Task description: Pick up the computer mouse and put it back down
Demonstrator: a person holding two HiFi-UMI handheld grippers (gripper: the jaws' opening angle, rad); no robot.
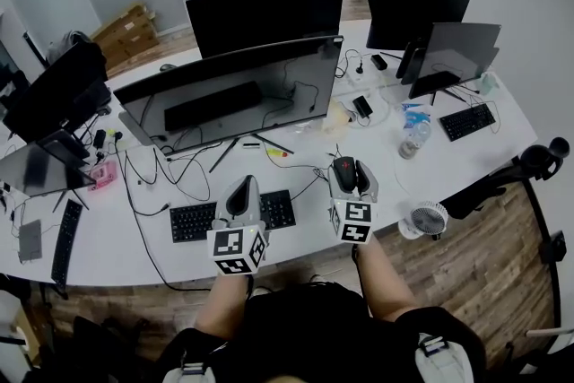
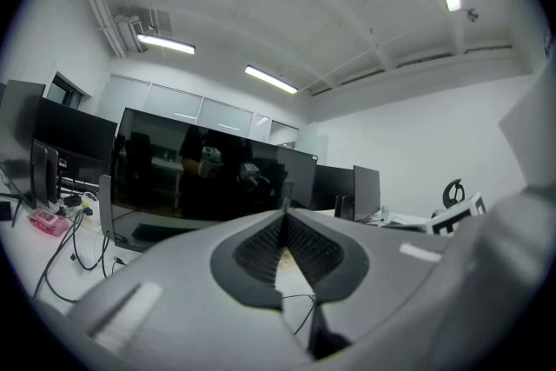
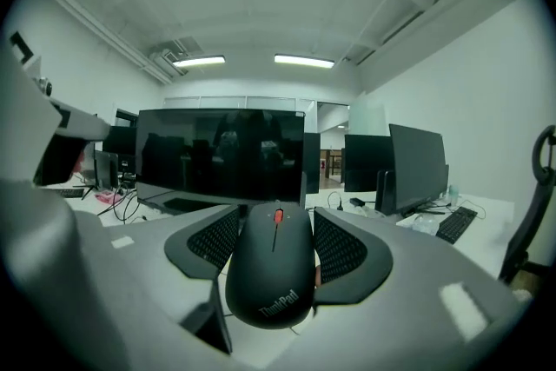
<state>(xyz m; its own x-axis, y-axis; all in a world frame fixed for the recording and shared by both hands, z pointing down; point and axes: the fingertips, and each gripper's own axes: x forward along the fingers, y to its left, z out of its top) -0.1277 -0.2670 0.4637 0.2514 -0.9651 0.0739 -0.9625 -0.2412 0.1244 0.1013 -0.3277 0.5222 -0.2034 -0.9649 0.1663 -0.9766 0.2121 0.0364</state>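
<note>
Task partway, by my read: the right gripper point(image 3: 271, 226) has its jaws pinching the black computer mouse point(image 3: 271, 274), pads on both its sides, so the grab is made. The mouse sits between those jaws over the front edge of the desk, right of the keyboard. I can't tell if it is lifted clear or touching the surface. Left to do: set it flat and let go. The left gripper point(image 2: 284, 217) is idle, its jaws pressed together at the tips with nothing between them.

The room is an open office with a wooden floor point(image 1: 466, 256) and a long white desk point(image 1: 103, 229). On the desk are a wide dark monitor point(image 1: 233, 90), a second monitor point(image 1: 260, 13) behind it, a black keyboard point(image 1: 193, 220) under the left gripper, loose cables, a small white fan point(image 1: 429, 218) and a water bottle point(image 1: 414, 137).
</note>
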